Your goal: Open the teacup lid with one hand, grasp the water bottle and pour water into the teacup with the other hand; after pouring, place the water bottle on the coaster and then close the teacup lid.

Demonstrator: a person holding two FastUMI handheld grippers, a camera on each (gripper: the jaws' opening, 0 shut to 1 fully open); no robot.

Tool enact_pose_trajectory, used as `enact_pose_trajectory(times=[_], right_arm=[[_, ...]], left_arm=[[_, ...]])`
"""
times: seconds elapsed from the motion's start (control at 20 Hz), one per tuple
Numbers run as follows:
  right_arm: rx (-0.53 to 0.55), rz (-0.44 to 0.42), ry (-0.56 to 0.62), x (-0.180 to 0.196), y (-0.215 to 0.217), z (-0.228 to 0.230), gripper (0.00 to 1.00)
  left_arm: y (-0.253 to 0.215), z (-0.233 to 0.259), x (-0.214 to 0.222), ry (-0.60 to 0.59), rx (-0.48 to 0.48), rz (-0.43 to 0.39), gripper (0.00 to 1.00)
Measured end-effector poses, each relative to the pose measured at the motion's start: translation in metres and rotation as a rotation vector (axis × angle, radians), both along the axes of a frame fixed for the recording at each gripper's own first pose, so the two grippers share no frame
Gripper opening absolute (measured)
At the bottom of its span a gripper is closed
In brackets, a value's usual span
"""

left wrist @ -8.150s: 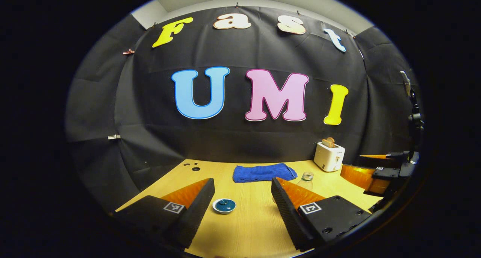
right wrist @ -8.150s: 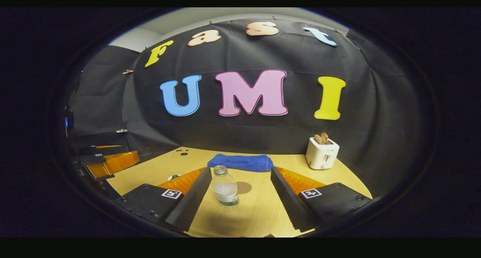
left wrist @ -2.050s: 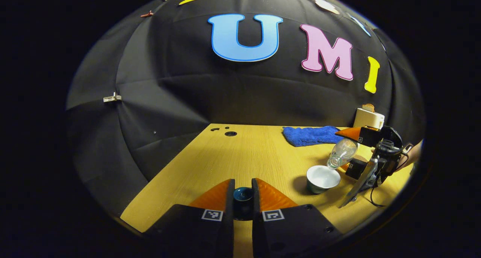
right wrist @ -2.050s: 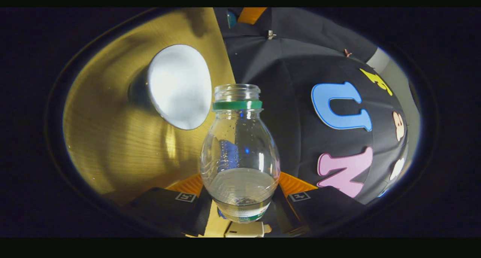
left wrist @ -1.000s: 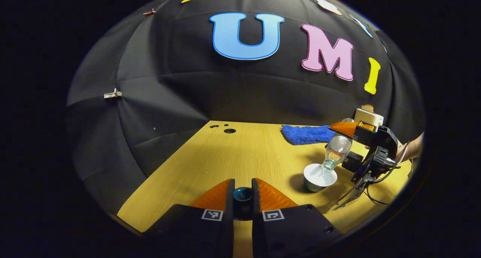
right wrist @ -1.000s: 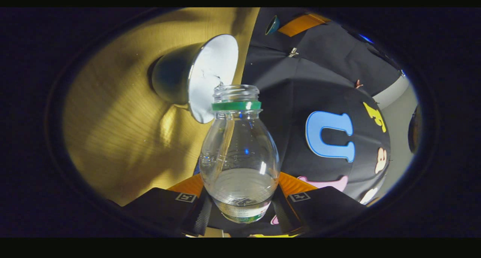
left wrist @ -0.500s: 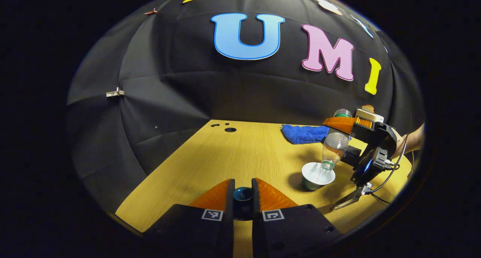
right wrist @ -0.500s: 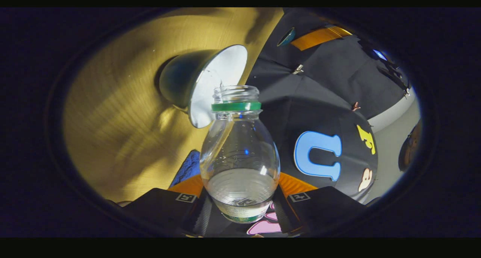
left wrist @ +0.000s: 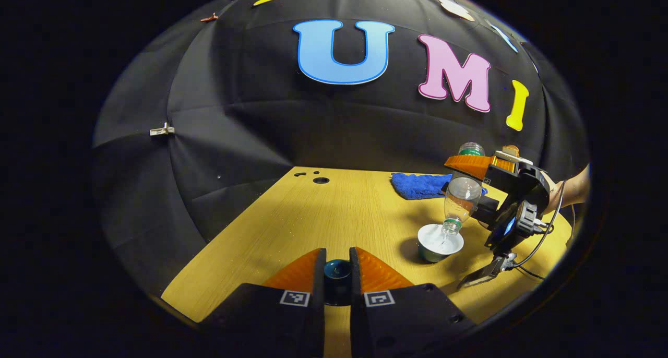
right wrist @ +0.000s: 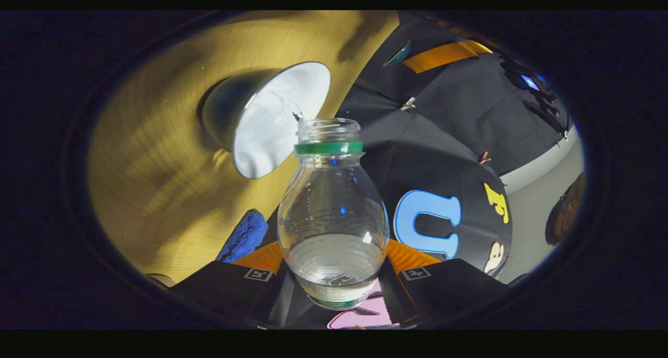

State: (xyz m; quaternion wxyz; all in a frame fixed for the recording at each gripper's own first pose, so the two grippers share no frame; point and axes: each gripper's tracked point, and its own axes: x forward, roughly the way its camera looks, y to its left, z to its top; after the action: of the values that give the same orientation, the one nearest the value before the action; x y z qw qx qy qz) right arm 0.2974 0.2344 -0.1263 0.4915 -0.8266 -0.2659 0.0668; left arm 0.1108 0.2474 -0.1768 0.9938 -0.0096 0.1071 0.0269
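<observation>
My left gripper [left wrist: 337, 274] is shut on the dark teal teacup lid [left wrist: 337, 270], held low over the near edge of the wooden table [left wrist: 313, 217]. The teacup [left wrist: 439, 241], teal outside and white inside, stands uncovered to the right. My right gripper [right wrist: 334, 274] is shut on the clear water bottle [right wrist: 333, 212], tipped steeply mouth-down, its open mouth at the teacup [right wrist: 266, 118] rim. In the left gripper view the water bottle [left wrist: 459, 200] hangs neck-down over the cup, held by the right gripper [left wrist: 482, 183]. Water lies in the cup.
A blue towel [left wrist: 420, 185] lies at the back of the table, and a white toaster [left wrist: 509, 157] peeks from behind the right gripper. A forearm [left wrist: 571, 191] holds that gripper. Two small holes [left wrist: 315, 178] mark the table's far left corner.
The right gripper has tipped the bottle further, from slanted to nearly upside down, mouth over the cup. The left gripper has held still with the lid.
</observation>
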Motion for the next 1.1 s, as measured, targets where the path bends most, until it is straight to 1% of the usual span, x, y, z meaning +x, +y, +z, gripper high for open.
enact_pose_trajectory(times=[0.3,0.6,0.75,0.85,1.0,1.05,1.1], right_arm=[[0.009,-0.011,0.002,0.001,-0.005,0.002,0.74],[0.024,-0.004,0.010,0.000,-0.003,0.002,0.73],[0.059,-0.011,0.021,-0.001,-0.006,0.006,0.74],[0.105,-0.028,0.039,0.001,-0.012,0.010,0.74],[0.156,-0.035,0.041,-0.005,-0.014,0.019,0.74],[0.170,-0.035,0.043,-0.007,-0.015,0.022,0.74],[0.190,-0.034,0.047,-0.008,-0.016,0.024,0.74]], left_arm=[[-0.003,-0.001,-0.002,0.002,-0.005,0.007,0.24],[-0.006,0.005,-0.003,-0.009,-0.006,0.024,0.24],[-0.008,0.005,-0.005,-0.011,-0.018,0.043,0.24],[-0.010,0.006,-0.006,-0.011,-0.025,0.054,0.24],[-0.014,0.008,-0.008,-0.015,-0.003,0.071,0.23],[-0.016,0.011,-0.007,-0.016,0.001,0.075,0.20],[-0.019,0.013,-0.007,-0.018,0.005,0.077,0.23]])
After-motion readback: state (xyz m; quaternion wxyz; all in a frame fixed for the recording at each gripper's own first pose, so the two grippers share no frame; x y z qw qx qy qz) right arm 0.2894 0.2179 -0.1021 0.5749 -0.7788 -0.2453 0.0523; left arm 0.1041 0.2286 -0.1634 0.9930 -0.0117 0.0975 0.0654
